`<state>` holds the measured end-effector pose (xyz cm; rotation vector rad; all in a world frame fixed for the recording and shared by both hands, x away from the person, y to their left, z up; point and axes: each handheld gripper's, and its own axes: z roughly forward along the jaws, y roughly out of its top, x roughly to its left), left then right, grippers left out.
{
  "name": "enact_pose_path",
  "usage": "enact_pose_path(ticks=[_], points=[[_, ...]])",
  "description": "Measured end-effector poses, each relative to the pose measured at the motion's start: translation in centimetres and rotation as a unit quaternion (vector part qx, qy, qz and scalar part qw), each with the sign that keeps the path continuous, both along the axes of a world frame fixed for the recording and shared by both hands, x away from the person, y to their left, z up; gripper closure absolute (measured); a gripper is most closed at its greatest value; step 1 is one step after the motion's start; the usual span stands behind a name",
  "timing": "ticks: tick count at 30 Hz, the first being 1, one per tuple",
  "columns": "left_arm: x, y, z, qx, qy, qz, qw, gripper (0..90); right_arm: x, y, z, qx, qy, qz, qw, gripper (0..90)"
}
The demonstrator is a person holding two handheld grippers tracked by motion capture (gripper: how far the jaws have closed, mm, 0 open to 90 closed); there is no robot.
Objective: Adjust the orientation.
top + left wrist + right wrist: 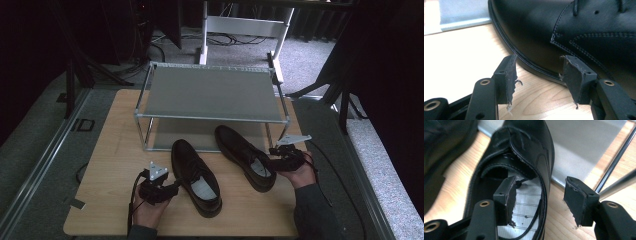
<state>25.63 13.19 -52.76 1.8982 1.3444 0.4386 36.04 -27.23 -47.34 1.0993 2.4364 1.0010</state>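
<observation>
Two black leather lace-up shoes lie on the wooden table [115, 150], toes toward a metal rack. My left gripper [174, 186] is open beside the left shoe [196, 176]. In the left gripper view the gripper [537, 72] faces that shoe's side [574, 30] close to the sole edge, with nothing between the jaws. My right gripper [273, 159] is at the heel end of the right shoe [243, 154]. In the right gripper view the gripper [539, 192] is open astride the shoe's side wall [543, 190], one jaw over the grey insole [526, 205], the other outside.
A two-level metal rack [210, 94] stands at the table's far side, its lower shelf [579, 145] just beyond the shoe toes. A rack leg [614, 160] runs close to my right gripper. The left shoe's edge [439, 145] lies beside the right shoe.
</observation>
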Motion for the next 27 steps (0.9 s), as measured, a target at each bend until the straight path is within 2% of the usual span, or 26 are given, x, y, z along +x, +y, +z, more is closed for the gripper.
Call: enact_pose_path(ticks=[5,9,12,15,17,21,24,27], points=[[0.7,0.1,-0.7,0.002,0.004,0.0,1.0,47.6,1.0,0.8,-0.6,-0.008,0.011,0.0,0.9999,49.0],[1.2,0.1,-1.0,-0.015,0.013,-0.007,0.9998,52.1,1.6,1.4,-1.0,-0.011,0.021,0.008,0.9997,57.4],[1.6,-0.2,-0.9,-0.015,0.012,-0.02,0.9996,58.0,1.6,1.8,-1.2,-0.025,0.014,0.005,0.9996,65.6],[2.3,-0.6,-1.0,-0.027,0.012,-0.033,0.999,61.1,1.5,1.8,-1.2,-0.031,0.005,0.004,0.9995,73.2],[2.8,-1.1,-1.0,-0.029,0.011,-0.04,0.9987,62.6,1.5,1.8,-1.1,-0.027,0.005,0.001,0.9996,75.4],[3.2,-1.9,-1.0,-0.02,0.011,-0.046,0.9987,63.7,1.3,1.9,-1.1,-0.034,0.001,0.004,0.9994,78.0],[3.2,-1.8,-1.0,-0.022,0.012,-0.045,0.9987,63.1,1.0,2.2,-1.0,-0.036,0.002,0.016,0.9992,78.7],[2.8,-1.2,-1.2,-0.028,0.019,-0.053,0.998,58.0,0.5,2.6,-0.9,-0.036,0.002,0.026,0.999,79.2]])
